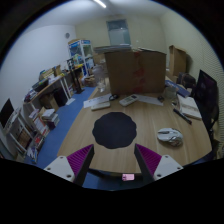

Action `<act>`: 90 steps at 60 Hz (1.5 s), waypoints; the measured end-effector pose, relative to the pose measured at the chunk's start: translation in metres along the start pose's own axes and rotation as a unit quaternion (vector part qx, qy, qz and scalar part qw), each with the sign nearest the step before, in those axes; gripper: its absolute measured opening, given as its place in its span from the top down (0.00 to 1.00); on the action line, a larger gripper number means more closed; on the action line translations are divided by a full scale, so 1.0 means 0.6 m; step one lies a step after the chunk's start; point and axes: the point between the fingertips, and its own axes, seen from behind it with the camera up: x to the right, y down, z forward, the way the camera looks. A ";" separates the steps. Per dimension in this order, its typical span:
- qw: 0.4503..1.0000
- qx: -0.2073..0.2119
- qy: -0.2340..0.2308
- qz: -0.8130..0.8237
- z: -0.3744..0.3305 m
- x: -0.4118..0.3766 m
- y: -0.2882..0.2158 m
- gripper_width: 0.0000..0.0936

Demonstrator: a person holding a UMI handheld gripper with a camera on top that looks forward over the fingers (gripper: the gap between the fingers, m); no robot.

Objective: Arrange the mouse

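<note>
A round black mouse mat (115, 129) lies on the wooden table (150, 120), just ahead of my fingers. A white mouse (169, 136) sits on the table to the right of the mat, beyond my right finger. My gripper (113, 162) hovers above the table's near edge, fingers wide apart with nothing between them. The purple pads (80, 157) show on both fingers' inner faces.
A large cardboard box (134, 70) stands at the table's far end, with papers (100, 101) and small items near it. A black chair (206, 95) stands at the right. Shelves and clutter (35, 110) line the left wall over blue floor.
</note>
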 end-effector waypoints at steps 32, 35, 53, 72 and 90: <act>0.993 0.018 0.119 -0.021 0.012 0.314 0.090 0.09; 0.992 0.018 0.127 -0.019 0.026 0.357 0.090 0.09; 0.995 0.032 0.081 -0.046 0.120 0.440 0.074 0.09; 0.997 0.046 0.039 -0.054 0.205 0.457 0.004 0.10; 0.995 0.034 0.098 -0.005 0.222 0.486 -0.010 0.45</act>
